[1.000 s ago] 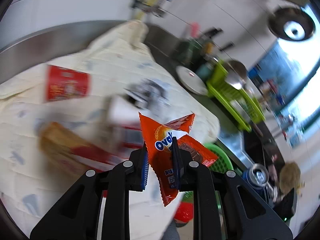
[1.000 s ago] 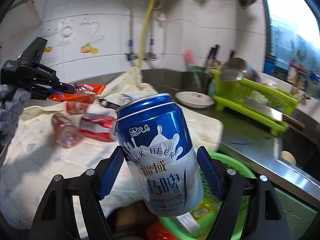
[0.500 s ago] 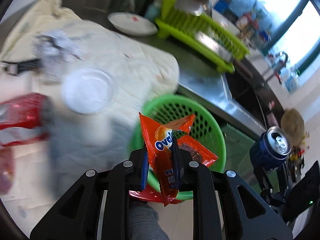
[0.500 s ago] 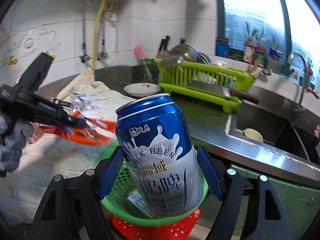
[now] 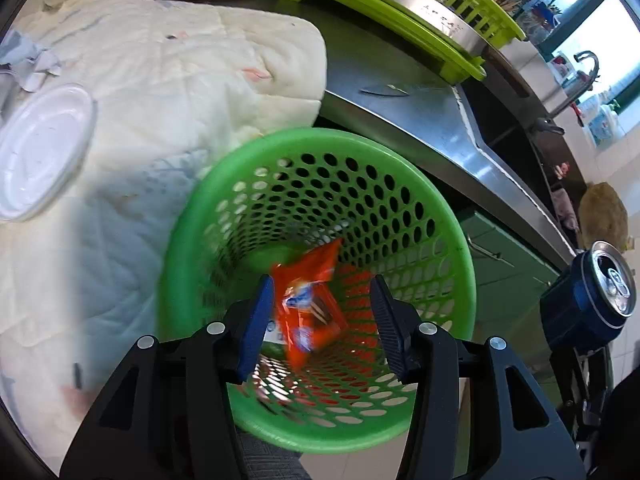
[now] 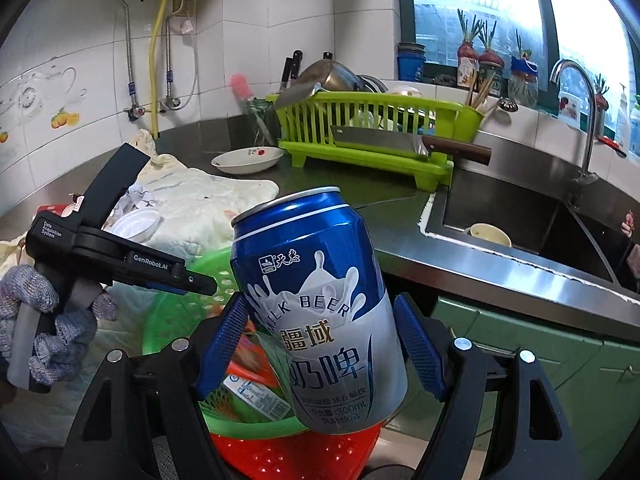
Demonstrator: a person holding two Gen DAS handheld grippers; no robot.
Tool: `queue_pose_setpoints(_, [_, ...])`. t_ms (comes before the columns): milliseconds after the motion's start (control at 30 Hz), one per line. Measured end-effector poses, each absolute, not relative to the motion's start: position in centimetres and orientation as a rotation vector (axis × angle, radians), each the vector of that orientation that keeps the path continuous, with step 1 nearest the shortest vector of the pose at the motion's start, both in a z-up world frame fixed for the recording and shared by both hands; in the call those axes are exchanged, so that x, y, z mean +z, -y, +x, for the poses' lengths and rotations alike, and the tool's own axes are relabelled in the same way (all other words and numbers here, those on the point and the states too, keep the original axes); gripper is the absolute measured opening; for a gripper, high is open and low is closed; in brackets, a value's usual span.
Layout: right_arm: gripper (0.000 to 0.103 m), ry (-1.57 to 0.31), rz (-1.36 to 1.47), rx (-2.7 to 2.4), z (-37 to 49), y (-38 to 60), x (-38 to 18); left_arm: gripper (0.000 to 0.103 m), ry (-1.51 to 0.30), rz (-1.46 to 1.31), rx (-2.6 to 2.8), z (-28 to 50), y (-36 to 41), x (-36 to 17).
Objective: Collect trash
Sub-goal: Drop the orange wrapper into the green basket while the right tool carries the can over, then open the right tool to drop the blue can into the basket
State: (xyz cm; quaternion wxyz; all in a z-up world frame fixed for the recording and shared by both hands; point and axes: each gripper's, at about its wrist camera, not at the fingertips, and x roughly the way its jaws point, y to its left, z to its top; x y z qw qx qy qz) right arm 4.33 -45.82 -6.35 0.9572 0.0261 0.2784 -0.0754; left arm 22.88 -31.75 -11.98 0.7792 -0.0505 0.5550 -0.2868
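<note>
Over the green basket, the left gripper, jaws just opened, drops its orange wrapper; next, the right gripper, clamping the blue can, must release there.

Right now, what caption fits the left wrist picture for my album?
Open left gripper drops an orange snack wrapper into the green basket.

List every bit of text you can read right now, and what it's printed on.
"MILK BEER": blue can
"疆域 奶啤": same can, lower down
"天泰": can's small logo
"300mL": can's bottom edge, surrounding print too small
"GenRobot.AI": left gripper
"Data Acquisition System": same gripper's body
Orange wrapper: blurred, unreadable
</note>
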Motion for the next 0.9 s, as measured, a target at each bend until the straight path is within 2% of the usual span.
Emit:
queue_pose_setpoints(67, [0.073,-0.570,0.055,-0.157,4.4,46.0,-6.6,0.054,-1.208,-0.115,-0.623,22.9,31.9,-12.3])
queue_pose_setpoints(267, [0.073,-0.591,0.069,-0.142,5.0,46.1,-7.2,0.056,-1.179,-0.113,-0.603,22.7,30.6,-11.4])
queue_pose_setpoints(900, [0.073,-0.811,0.080,-0.055,14.2,44.1,-13.4,0.057,-1.038,-0.124,-0.493,20.2,21.9,-6.4])
